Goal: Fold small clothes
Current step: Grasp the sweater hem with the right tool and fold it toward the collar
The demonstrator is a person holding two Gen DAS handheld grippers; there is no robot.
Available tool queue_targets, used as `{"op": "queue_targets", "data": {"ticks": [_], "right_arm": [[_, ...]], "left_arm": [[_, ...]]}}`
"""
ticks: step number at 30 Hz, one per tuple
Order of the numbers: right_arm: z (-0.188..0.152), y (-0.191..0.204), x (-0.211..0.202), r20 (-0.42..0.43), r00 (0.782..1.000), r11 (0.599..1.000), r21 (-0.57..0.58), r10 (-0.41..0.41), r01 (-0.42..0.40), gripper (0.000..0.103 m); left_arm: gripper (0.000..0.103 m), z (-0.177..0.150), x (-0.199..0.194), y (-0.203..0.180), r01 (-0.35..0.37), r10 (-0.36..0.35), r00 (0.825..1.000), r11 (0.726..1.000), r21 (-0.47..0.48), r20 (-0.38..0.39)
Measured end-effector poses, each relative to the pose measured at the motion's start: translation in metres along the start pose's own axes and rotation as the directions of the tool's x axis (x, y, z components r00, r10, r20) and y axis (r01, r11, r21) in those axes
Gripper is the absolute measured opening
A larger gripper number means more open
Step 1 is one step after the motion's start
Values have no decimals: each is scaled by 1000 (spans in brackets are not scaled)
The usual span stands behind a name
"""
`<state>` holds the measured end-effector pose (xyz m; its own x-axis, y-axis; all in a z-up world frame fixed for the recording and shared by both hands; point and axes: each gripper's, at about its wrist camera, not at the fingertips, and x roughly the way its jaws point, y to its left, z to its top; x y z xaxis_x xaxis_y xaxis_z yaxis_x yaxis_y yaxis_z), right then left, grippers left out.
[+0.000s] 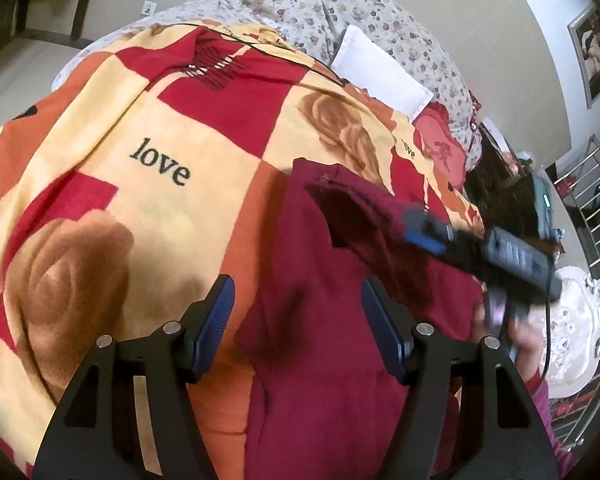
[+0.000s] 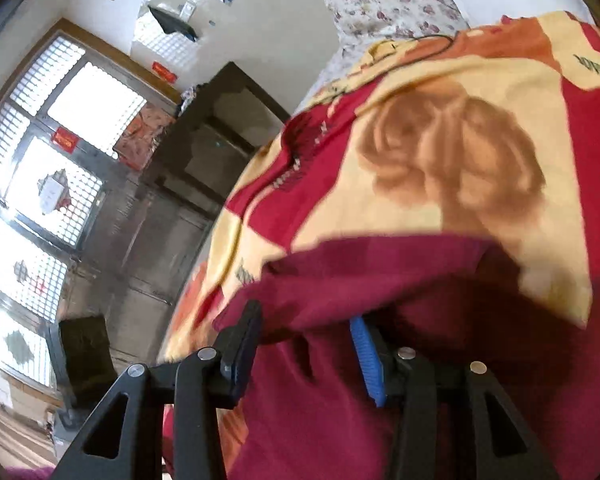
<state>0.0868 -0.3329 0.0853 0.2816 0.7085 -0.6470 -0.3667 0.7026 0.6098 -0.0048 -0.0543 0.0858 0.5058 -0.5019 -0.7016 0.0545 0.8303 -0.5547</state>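
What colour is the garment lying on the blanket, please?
Dark maroon red garment, plain, seen best in the left wrist view.

The left gripper (image 1: 298, 320) is hovering with its jaws spread wide over a dark red garment (image 1: 320, 360) lying on a blanket (image 1: 160, 140) patterned with roses. The right gripper (image 1: 418, 226) is pinching a raised flap of that garment, its outline blurring.

The garment (image 1: 320, 320) is plain dark maroon. The blanket (image 1: 160, 128) shows red, orange and cream squares with tan roses and black "love". The sheet (image 1: 340, 4) is white with small purple flowers.
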Motion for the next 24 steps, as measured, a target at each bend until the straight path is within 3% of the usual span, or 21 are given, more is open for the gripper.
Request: {"op": "queue_targets", "data": {"ticks": [2, 5, 8, 11, 12, 14, 15, 18, 19, 22, 24], "right_arm": [[-19, 16, 2, -12, 997, 991, -106, -80, 78, 44], [-34, 37, 15, 23, 975, 937, -269, -223, 221, 44], [-34, 38, 33, 73, 939, 888, -310, -335, 341, 44], [-26, 34, 57, 74, 914, 846, -357, -398, 397, 44], [-24, 32, 59, 92, 903, 827, -371, -420, 422, 41], [-25, 32, 55, 117, 895, 814, -378, -431, 442, 25], [-25, 32, 50, 114, 901, 826, -365, -419, 430, 12], [-29, 36, 12, 115, 956, 909, -298, -270, 292, 8], [-33, 43, -2, 118, 967, 918, -305, -227, 253, 8], [-55, 64, -22, 93, 980, 920, -339, -174, 195, 8], [-66, 65, -11, 68, 981, 927, -321, -180, 193, 8]], "left_arm": [[66, 0, 3, 5, -4, 3, 1000, 1000, -8, -7], [66, 0, 6, 9, 5, -5, 1000, 999, -33, -9], [66, -3, 4, 7, 10, -11, 1000, 999, -34, -12], [66, -4, 0, 2, 6, -6, 1000, 1000, -20, -12], [66, -4, -2, 1, 6, -6, 1000, 1000, -18, -8], [66, -3, -9, -1, 4, -4, 1000, 1000, -15, 10], [66, -2, -12, -2, 5, -4, 1000, 1000, -13, 20], [66, 0, -22, -4, 3, -2, 999, 1000, -15, 42], [66, 1, -27, -6, 6, -6, 998, 1000, -16, 57], [66, 2, -35, -12, 13, -12, 995, 1000, -8, 97], [66, 2, -33, -18, 10, -10, 993, 1000, 1, 119]]}}
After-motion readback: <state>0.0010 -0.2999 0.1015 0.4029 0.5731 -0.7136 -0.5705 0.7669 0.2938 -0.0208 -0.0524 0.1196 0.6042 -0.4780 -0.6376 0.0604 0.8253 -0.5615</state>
